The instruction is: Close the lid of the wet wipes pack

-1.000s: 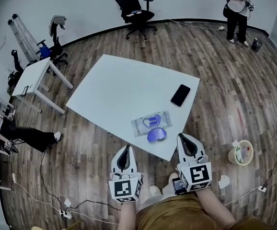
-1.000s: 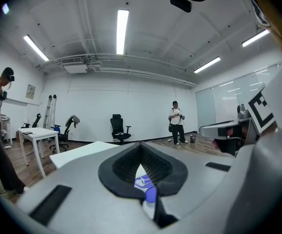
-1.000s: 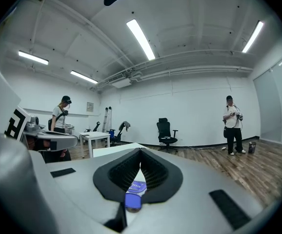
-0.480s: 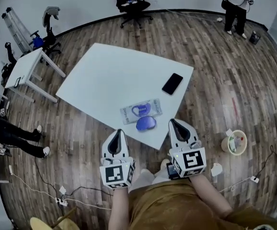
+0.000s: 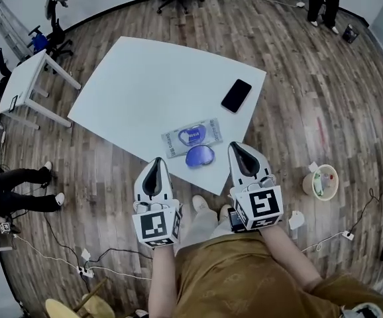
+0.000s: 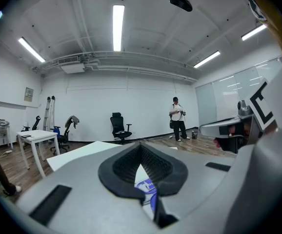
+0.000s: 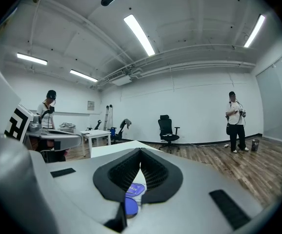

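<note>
While the wet wipes pack (image 5: 191,138) lies lid (image 5: 199,156) open, left gripper (image 5: 157,161), right gripper (image 5: 237,146), jaws pressed together

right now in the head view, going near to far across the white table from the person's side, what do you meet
open blue lid → wet wipes pack → black phone

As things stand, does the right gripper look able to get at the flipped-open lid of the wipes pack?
Probably yes. The right gripper hovers by the near edge of the table, just right of the open lid, with nothing between them; the phone lies farther back.
</note>
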The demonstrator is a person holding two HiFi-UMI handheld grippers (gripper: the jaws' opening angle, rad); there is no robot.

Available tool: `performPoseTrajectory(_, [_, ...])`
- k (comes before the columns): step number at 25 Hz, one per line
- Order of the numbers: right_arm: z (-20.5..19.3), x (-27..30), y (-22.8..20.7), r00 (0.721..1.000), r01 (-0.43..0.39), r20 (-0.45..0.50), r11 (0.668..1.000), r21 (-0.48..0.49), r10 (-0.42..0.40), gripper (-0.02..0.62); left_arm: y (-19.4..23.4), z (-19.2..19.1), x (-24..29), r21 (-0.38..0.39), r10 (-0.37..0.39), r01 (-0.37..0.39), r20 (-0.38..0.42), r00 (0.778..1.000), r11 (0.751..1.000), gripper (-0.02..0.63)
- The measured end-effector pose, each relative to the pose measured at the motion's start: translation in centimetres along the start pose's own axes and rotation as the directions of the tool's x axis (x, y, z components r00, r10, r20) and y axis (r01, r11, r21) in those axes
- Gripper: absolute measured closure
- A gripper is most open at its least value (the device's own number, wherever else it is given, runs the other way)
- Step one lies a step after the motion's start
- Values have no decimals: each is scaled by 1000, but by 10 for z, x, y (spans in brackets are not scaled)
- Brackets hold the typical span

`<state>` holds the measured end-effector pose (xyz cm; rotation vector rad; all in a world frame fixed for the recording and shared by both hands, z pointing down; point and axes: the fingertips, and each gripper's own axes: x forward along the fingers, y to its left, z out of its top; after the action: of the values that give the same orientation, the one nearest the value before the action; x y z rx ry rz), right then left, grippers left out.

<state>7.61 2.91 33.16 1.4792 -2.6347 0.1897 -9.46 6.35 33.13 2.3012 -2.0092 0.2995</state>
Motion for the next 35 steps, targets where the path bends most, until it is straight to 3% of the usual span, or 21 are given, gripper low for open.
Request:
performPoseTrajectory(19, [-12, 61, 12, 993, 77, -89, 996, -42, -81, 588, 52, -29, 64, -81, -83, 79, -49, 995, 994, 612])
performPoseTrajectory(35, [-36, 73, -21, 986, 98, -134, 995, -13, -99, 588, 37, -56, 91, -90, -108, 98, -122, 987, 991, 612])
